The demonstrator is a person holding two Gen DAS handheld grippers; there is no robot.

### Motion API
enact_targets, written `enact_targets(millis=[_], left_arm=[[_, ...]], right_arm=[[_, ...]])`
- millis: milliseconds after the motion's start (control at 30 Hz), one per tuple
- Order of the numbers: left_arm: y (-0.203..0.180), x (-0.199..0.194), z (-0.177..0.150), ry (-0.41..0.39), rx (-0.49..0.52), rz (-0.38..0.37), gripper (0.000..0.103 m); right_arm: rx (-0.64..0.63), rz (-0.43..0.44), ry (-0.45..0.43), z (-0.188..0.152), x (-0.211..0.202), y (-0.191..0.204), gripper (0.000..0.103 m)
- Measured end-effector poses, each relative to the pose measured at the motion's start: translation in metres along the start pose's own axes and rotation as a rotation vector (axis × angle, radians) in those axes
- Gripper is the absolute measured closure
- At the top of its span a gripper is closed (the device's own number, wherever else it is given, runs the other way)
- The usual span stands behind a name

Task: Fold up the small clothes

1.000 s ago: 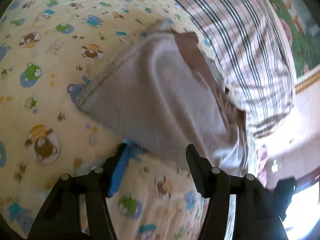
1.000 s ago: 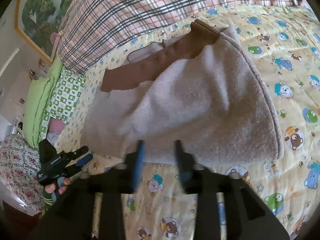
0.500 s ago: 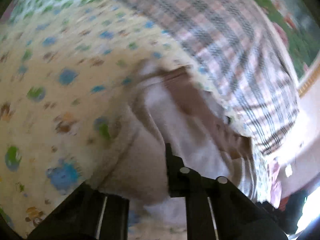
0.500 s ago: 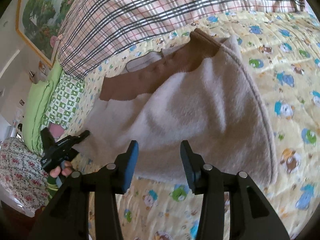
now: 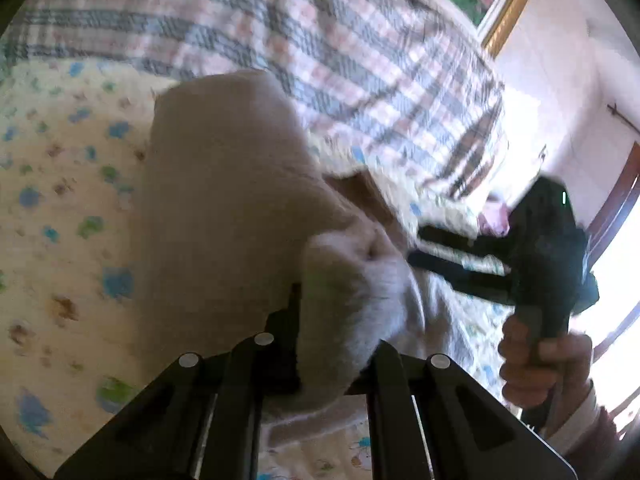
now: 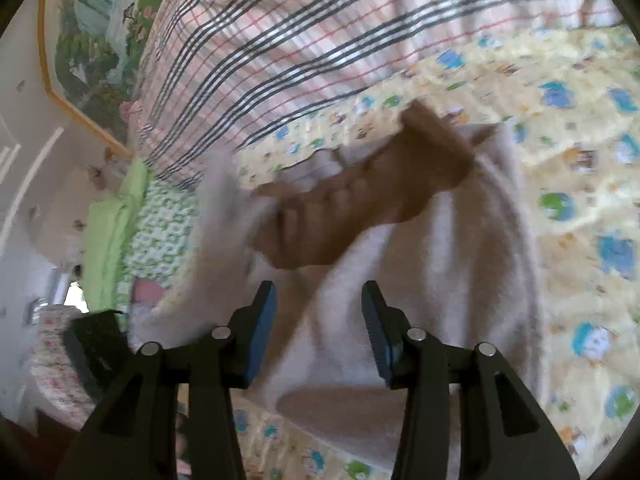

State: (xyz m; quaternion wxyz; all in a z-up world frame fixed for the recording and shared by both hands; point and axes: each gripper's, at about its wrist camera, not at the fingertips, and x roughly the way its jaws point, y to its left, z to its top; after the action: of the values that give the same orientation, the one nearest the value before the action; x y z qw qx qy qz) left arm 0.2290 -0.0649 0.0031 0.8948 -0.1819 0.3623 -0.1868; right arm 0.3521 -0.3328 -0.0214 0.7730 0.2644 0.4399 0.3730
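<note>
Left gripper (image 5: 338, 320) is clamped on a bunched fold of the beige fleece garment (image 5: 224, 208); I see cloth packed between the jaws and lifted off the bed. Right gripper (image 6: 318, 324) is spread wide, blue pads (image 6: 262, 332) apart, holding nothing, hovering just over the garment's near edge; contact I can't confirm.

Garment lies on the yellow cartoon-print sheet (image 6: 580, 184), its left part pulled up, brown lining (image 6: 360, 208) exposed across the middle in my right view. Plaid blanket (image 6: 320, 40) sits behind it, along the far edge of the sheet. Green pillow (image 6: 108, 232) is off to the left, a framed painting (image 6: 92, 52) on the wall above.

From my left view, the right gripper (image 5: 452, 256) and the hand (image 5: 536, 364) holding it are at the right, beside the raised fold. Both views motion-blurred.
</note>
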Motion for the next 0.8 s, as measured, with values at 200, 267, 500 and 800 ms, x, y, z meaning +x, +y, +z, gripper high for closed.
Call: enact_targets(millis=[200,267,500,800], left_arm=[[0.004,0.004,-0.008,0.015,-0.014,-0.010,0.096],[0.005,0.000,-0.005,0.006,-0.006,-0.006,0.096],[-0.003,0.001,-0.008,0.027,0.043,0.026,0.096],[-0.057,0.008,0.005,0.025,0.125,-0.087,0.095]], right_arm=[[0.037,0.065,0.112,0.008,0.044,-0.004,0.036],[0.040,0.094,0.159,0.012,0.065,-0.002,0.036],[0.043,0.139,0.224,0.036,0.123,0.010,0.043],[-0.159,0.048,0.075,0.063,0.040,0.030,0.083]])
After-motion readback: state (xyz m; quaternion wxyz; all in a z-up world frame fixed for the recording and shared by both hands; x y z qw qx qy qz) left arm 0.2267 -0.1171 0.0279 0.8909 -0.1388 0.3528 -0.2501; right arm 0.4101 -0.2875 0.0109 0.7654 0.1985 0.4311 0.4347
